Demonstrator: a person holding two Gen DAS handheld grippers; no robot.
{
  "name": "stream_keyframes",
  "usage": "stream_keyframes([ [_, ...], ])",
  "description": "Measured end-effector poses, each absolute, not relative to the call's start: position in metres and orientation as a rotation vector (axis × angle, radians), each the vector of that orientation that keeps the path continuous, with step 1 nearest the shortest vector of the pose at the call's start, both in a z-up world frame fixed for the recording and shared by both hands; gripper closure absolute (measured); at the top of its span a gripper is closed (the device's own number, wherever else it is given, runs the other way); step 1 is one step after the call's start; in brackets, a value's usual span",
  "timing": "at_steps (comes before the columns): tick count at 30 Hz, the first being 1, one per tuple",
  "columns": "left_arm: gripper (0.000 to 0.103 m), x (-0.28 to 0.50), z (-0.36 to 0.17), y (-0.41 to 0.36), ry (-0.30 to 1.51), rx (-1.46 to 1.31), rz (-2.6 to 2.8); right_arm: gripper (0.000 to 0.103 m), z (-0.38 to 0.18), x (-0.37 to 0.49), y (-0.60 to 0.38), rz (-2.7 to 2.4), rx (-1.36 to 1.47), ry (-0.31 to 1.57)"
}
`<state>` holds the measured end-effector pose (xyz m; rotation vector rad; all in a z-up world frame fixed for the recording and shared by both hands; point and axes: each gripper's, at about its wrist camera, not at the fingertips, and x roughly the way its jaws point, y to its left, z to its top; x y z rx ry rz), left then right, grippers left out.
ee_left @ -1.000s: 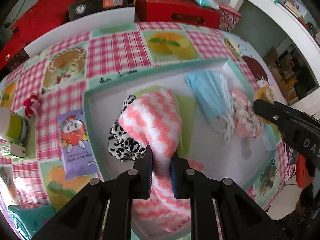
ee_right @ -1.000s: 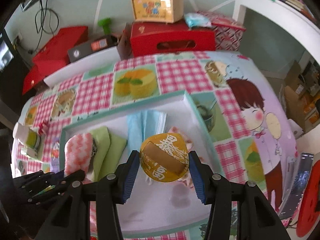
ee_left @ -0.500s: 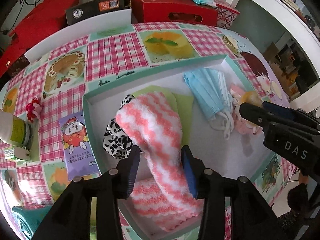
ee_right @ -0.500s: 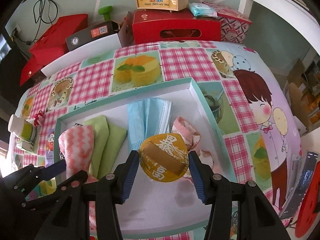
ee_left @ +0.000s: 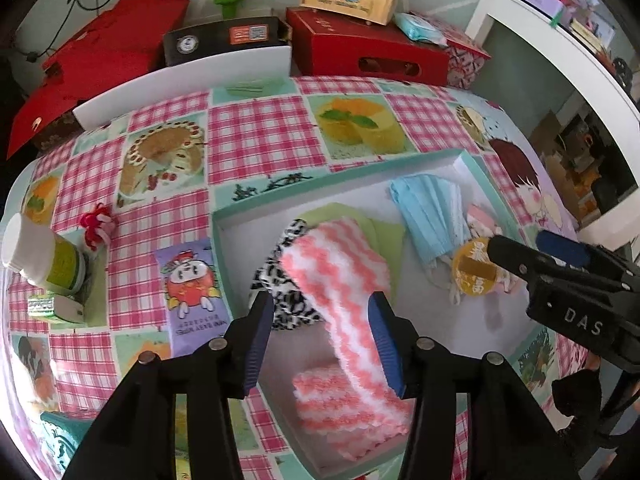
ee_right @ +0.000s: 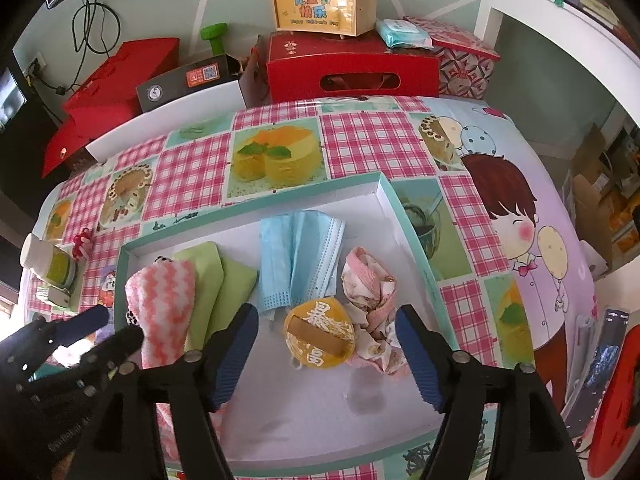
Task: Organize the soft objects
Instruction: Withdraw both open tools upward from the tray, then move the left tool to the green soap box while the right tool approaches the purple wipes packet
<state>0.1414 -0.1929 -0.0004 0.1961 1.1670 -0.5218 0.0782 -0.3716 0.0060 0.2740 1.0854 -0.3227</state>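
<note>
Nearest me, my left gripper (ee_left: 322, 322) hangs over the near left part of the shallow teal-rimmed tray (ee_left: 304, 174), its jaws opening. The pink-and-white fuzzy sock (ee_left: 344, 280) runs between the blue pads; the right pad looks to brush its edge, the left pad stands clear, so nothing is clamped. Only this left view shows the sock's folded end near the tray's front wall and the black-and-white spotted cloth (ee_left: 280, 284) tucked under it; from the right camera that cloth is a mere sliver beside the sock (ee_right: 160, 296).

My right gripper (ee_right: 326, 346) is spreading too, wide apart, with the round yellow pouch (ee_right: 320, 334) lying on the tray floor between the jaws, touched by neither pad. The right view shows the crumpled pink floral cloth (ee_right: 372, 300) whole, just right of the pouch; in the left view my right gripper (ee_left: 536, 250) hides most of it.

Farther in lie the green folded cloths (ee_right: 216, 280) and the blue face masks (ee_right: 298, 256), side by side.

Outside the tray, the left view alone shows the purple wipes packet (ee_left: 192, 284) plainly on the checked tablecloth (ee_left: 260, 136), with a white-capped bottle (ee_left: 44, 254) at the far left. Beyond the table, red boxes (ee_right: 352, 64) and a yellow carry case (ee_right: 322, 4) stand by the wall.
</note>
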Motion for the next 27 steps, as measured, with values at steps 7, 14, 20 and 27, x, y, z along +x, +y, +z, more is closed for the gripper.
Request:
stream_keyframes([
  [7,0.01,0.164,-0.004,-0.162,1.132,0.102,-0.409,0.0,0.002,0.078,-0.375,-0.36,0.266,1.088],
  [14,0.008,0.178,-0.014,-0.142,1.141,0.07,-0.314,0.0,0.001,0.079,-0.376,-0.368,0.269,1.088],
  [20,0.008,0.181,-0.012,-0.131,1.131,0.025,-0.299,0.0,0.0,0.079,-0.376,-0.368,0.272,1.096],
  [27,0.008,0.187,-0.009,-0.115,1.119,-0.04,-0.27,0.0,0.001,0.079,-0.376,-0.368,0.273,1.097],
])
